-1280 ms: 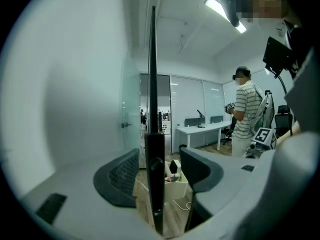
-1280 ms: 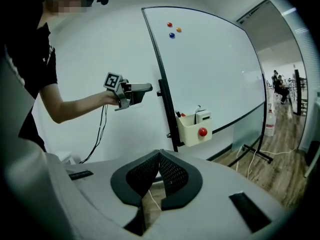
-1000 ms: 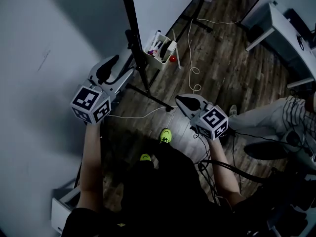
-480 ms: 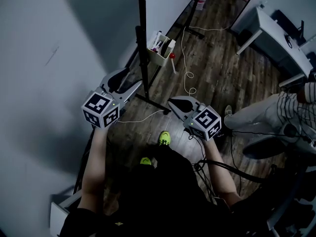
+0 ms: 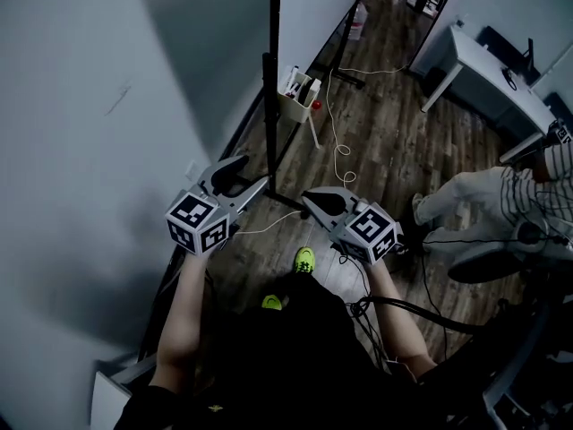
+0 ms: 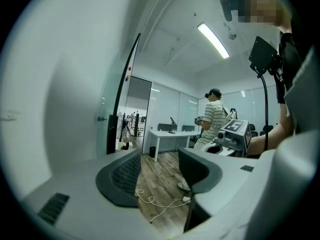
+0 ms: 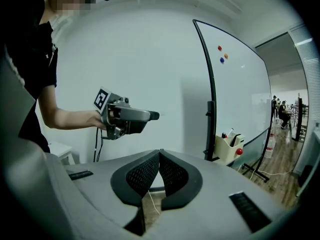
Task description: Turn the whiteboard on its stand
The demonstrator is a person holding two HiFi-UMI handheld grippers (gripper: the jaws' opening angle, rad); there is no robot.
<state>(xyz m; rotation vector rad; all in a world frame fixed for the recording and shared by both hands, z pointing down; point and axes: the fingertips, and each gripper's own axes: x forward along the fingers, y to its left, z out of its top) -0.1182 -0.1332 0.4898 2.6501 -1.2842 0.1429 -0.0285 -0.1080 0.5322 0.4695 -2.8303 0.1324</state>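
You stand on a dark wood floor [image 5: 394, 164], with your green shoes [image 5: 305, 260] at 6 o'clock in the head view. Each hand holds a gripper out ahead of you, close to level.

The left gripper [image 5: 252, 172] is at 11 o'clock. Its jaws are released and wide apart, and they have just been closing a little. Nothing lies between them; only floor and a white cable [image 5: 338, 146] show through the gap. The right gripper [image 5: 309, 199] is at 1 o'clock. Its jaws are clenched tip to tip, with nothing in them. The two grippers are near each other but apart.

Just beyond them, at 12 o'clock, is the whiteboard [image 7: 240, 84], which the head view sees edge-on from above. It stands upright in a black frame on a black stand [image 5: 271, 115]. The right gripper view shows open space between the left gripper and the stand's pole. Neither gripper touches the board or the stand.

Three small magnets [image 7: 221, 60], red, orange and blue, sit high on the board near its pole-side edge. A cream tray [image 5: 300, 86] of markers sits low by the pole, with a red ball [image 5: 315, 105] at its side. A pale wall [image 5: 81, 150] fills the 9 o'clock side.

Farther off, a bottle [image 5: 356, 21] stands on the floor at 1 o'clock. A white table [image 5: 483, 74] is at 2 o'clock, and a person [image 5: 501, 195] in a striped top is at 3 o'clock.
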